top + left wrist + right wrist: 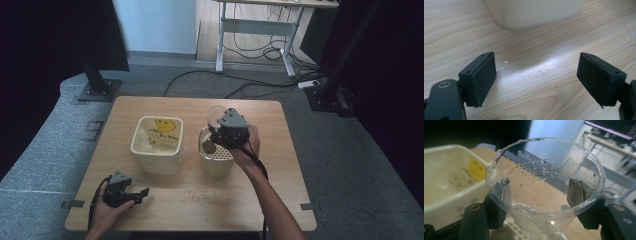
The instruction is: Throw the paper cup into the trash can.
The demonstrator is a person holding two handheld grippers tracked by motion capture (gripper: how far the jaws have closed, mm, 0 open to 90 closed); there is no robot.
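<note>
Right gripper (216, 131): clamped on clear cup (544, 187); keep your tilt slow over the strainer pot (216, 159).
Left gripper (536, 80): jaws apart, holding nothing; rest it.

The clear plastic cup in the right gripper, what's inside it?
The clear plastic cup holds only water droplets clinging to its wall, with a little water pooled at the bottom. The right gripper clamps it from both sides, and its jaws cover parts of the lower wall.
</note>
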